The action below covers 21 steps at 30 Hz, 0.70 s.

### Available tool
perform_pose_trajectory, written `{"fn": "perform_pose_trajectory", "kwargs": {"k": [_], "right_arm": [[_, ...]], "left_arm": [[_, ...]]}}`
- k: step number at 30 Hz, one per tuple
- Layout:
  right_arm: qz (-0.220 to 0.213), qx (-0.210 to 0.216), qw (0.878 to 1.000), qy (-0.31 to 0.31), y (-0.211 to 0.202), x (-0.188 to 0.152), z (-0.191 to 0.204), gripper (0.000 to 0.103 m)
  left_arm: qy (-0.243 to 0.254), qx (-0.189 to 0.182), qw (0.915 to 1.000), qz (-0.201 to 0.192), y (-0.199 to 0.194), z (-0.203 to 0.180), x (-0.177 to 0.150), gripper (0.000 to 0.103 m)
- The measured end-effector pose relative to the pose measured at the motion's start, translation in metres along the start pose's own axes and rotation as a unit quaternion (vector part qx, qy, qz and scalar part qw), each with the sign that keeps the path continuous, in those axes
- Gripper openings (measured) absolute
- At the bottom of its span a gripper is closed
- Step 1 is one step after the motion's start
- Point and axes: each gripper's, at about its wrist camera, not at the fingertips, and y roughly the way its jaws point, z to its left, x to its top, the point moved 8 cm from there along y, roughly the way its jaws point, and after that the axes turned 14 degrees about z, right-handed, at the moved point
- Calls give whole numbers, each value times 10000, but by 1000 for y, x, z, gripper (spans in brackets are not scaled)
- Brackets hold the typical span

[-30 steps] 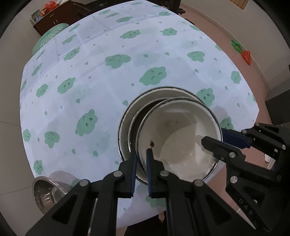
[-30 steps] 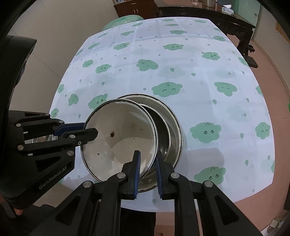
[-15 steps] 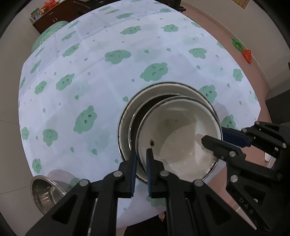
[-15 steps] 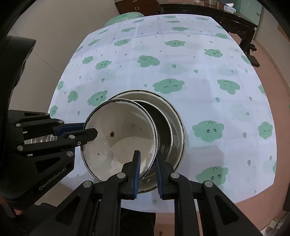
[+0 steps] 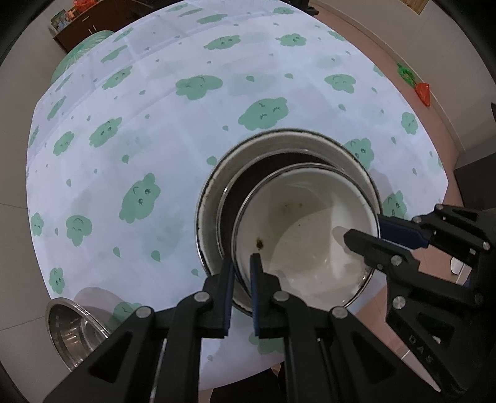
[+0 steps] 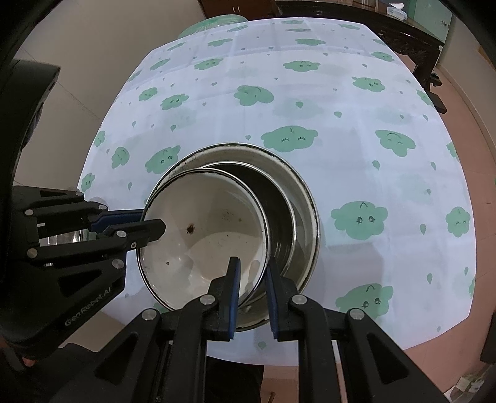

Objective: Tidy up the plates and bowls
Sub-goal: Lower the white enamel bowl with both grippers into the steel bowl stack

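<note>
A white enamel bowl [image 5: 310, 235] with a dark speck inside is held by both grippers over a stack of larger bowls [image 5: 214, 198] on the cloud-print tablecloth. My left gripper [image 5: 241, 266] is shut on its left rim. My right gripper [image 6: 251, 272] is shut on its right rim; the bowl also shows in the right wrist view [image 6: 201, 235], partly inside the stacked bowls [image 6: 294, 198]. Each gripper shows in the other's view, the right gripper [image 5: 365, 235] and the left gripper [image 6: 148, 223].
A steel bowl [image 5: 71, 328] stands at the table's near left corner. The tablecloth [image 6: 341, 108] stretches far beyond the stack. A dark cabinet [image 5: 80, 28] and a dark side table [image 6: 403, 34] stand past the table's far side.
The white bowl has moved down and further over the stacked bowls, held by both grippers. The stack now sits closer beneath it.
</note>
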Motion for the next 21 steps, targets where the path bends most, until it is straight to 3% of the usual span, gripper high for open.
{"fn": "perform_pose_trajectory", "kwargs": {"k": [21], "right_arm": [[106, -84, 9999, -42, 12, 1, -1, 18]], "left_arm": [[16, -27, 10000, 62, 10, 0, 2, 7]]}}
